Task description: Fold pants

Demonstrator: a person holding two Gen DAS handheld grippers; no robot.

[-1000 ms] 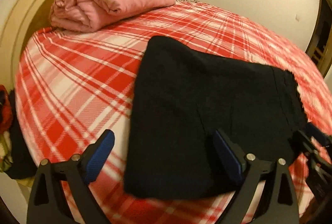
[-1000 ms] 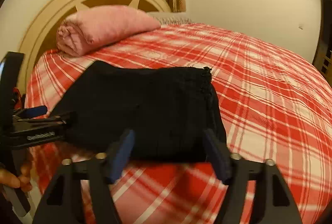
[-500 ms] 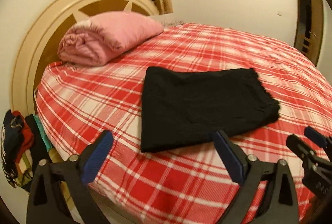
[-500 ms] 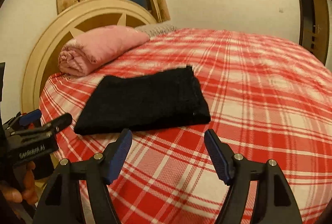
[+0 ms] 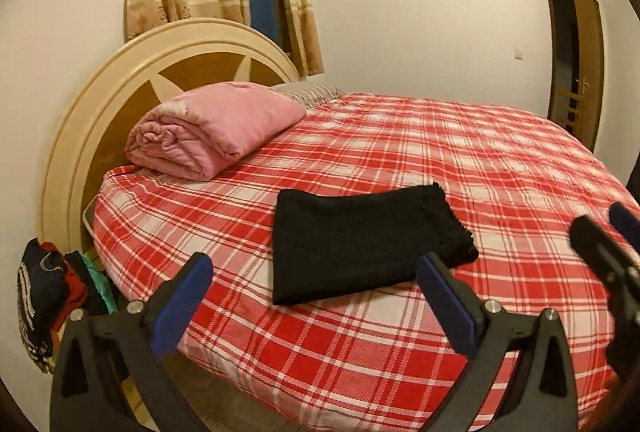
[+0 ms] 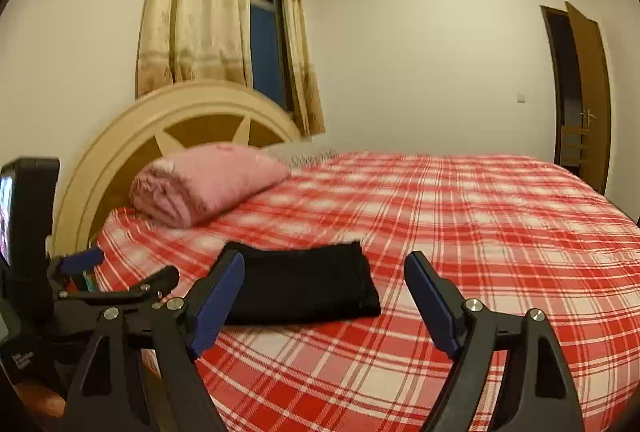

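The black pants (image 5: 360, 244) (image 6: 308, 286) lie folded into a flat rectangle on the red plaid bed (image 5: 500, 172) (image 6: 500, 216), near its front edge. My left gripper (image 5: 316, 296) hangs back from the bed, jaws wide open, nothing between them. My right gripper (image 6: 328, 296) is also drawn back and above the bed edge; its jaws are opening and hold nothing. The right gripper's fingers (image 5: 600, 252) show at the right edge of the left wrist view. The left gripper's body (image 6: 80, 296) appears at the left of the right wrist view.
A folded pink blanket (image 5: 208, 132) (image 6: 204, 184) lies at the head of the bed by the round headboard (image 5: 120, 80). A heap of clothes (image 5: 48, 292) sits beside the bed on the left. An open door (image 5: 580, 60) stands at the far right.
Both grippers have pulled back and risen away from the folded pants, which stay on the bed. The right jaws have widened. More of the room shows now.
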